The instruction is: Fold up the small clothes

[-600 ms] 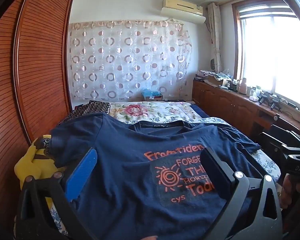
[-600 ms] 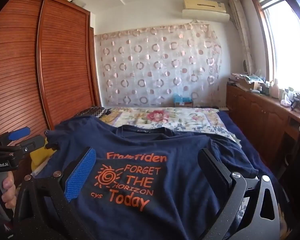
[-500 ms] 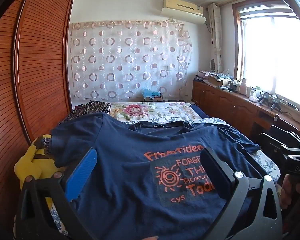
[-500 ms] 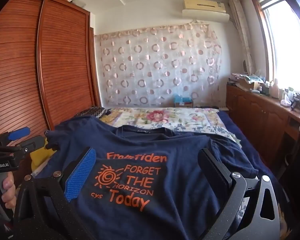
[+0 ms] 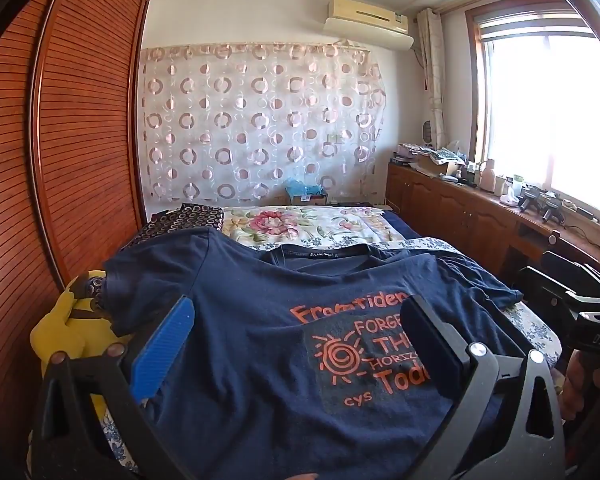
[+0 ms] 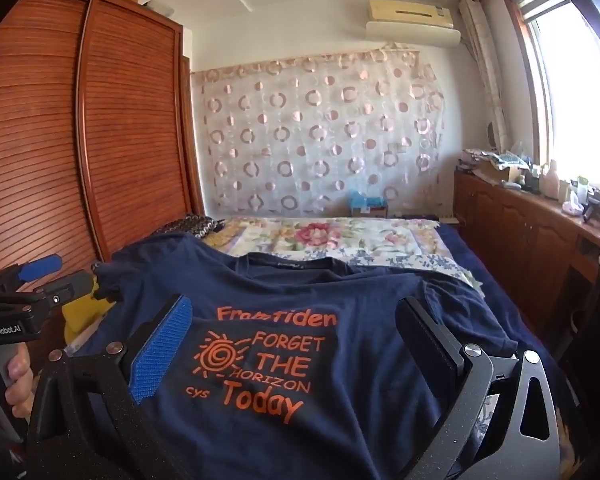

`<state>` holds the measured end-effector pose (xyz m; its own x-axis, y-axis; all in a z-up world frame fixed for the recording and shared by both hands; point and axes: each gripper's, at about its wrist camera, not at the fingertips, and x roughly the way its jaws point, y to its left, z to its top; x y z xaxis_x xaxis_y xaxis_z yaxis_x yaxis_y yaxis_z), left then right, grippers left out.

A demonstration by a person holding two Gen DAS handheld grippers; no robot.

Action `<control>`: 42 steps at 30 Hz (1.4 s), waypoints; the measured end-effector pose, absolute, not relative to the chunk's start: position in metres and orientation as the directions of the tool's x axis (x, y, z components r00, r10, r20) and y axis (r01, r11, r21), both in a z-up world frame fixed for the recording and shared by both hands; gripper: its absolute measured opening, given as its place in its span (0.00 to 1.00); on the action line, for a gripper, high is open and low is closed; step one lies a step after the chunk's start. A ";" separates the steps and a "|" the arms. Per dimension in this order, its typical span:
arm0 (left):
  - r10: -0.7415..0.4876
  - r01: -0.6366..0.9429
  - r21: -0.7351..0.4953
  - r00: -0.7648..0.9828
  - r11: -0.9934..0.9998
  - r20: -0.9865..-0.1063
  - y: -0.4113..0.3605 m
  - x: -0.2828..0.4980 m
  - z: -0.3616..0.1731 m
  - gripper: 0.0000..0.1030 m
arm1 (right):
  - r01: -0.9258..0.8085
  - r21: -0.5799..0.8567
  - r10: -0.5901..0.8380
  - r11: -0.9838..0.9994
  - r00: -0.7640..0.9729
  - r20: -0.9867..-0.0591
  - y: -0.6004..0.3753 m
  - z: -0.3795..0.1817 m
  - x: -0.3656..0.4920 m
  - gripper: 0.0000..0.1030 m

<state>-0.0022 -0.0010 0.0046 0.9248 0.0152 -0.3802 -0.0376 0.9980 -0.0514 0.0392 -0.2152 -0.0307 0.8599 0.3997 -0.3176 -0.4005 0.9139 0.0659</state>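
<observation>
Lying spread face up across the near end of the bed point(image 5: 340, 224), the navy T-shirt point(image 5: 260, 344) shows its orange print, collar toward the far end and one sleeve draped toward the bed's right edge. The left gripper point(image 5: 296, 340) hovers over the shirt's near hem by the left edge, jaws released and holding nothing. The right gripper point(image 6: 296, 340) hangs over the printed chest, jaws likewise spread wide. A yellow toy point(image 5: 68, 332) sits at the bed's left edge, touching the shirt's sleeve.
</observation>
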 end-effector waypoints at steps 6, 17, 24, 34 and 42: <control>0.016 -0.038 -0.050 0.926 0.998 -0.377 0.002 -0.003 0.006 1.00 | -0.401 0.065 0.400 0.914 0.860 -0.316 -0.215 -0.030 0.038 1.00; 0.021 -0.042 -0.048 0.928 0.998 -0.372 0.003 -0.006 0.008 1.00 | -0.400 0.065 0.399 0.914 0.862 -0.313 -0.214 -0.030 0.037 1.00; 0.019 -0.040 -0.048 0.928 0.998 -0.371 0.003 -0.006 0.009 1.00 | -0.400 0.065 0.400 0.914 0.861 -0.314 -0.215 -0.031 0.037 1.00; 0.022 -0.041 -0.045 0.929 0.998 -0.370 0.002 -0.006 0.009 1.00 | -0.399 0.065 0.398 0.915 0.863 -0.309 -0.213 -0.027 0.036 1.00; 0.021 -0.040 -0.045 0.930 0.998 -0.367 0.005 -0.007 0.011 1.00 | -0.399 0.067 0.399 0.914 0.863 -0.308 -0.214 -0.028 0.036 1.00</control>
<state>-0.0071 0.0047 0.0109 0.9302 0.0207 -0.3666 -0.0400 0.9982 -0.0451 0.0361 -0.2141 -0.0284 0.8634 0.3995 -0.3082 -0.3991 0.9144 0.0673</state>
